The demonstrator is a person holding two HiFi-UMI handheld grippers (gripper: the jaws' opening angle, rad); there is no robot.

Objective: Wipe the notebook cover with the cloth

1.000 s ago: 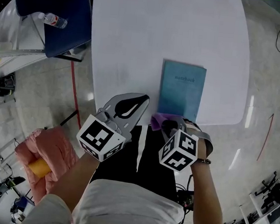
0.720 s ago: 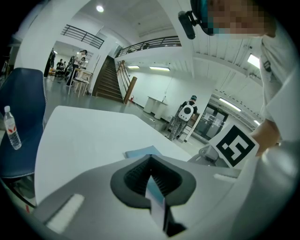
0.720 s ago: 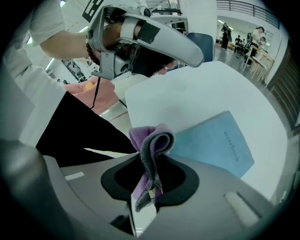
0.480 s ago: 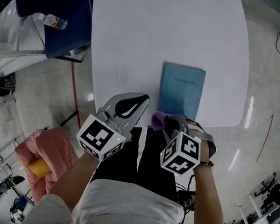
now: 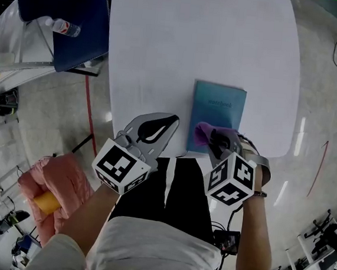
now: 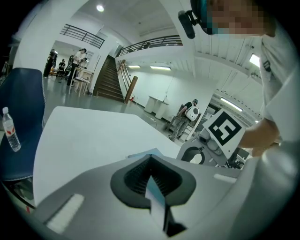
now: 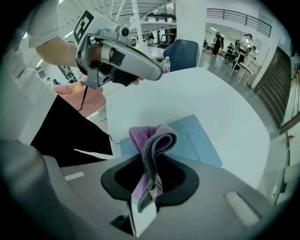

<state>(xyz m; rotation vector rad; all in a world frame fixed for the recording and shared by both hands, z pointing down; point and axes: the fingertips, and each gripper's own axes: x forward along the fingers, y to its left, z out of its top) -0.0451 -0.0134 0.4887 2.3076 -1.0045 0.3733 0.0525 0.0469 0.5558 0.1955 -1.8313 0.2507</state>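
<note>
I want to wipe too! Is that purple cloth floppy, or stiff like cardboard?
Probably floppy: the cloth folds over itself above the shut jaws of the right gripper. Likely light too, since one pinch holds it up. It should bend against the notebook rather than scrape.

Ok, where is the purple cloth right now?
In the head view the cloth is pinched in the right gripper, over the near edge of the blue notebook, on the right of the table close to the person.
</note>
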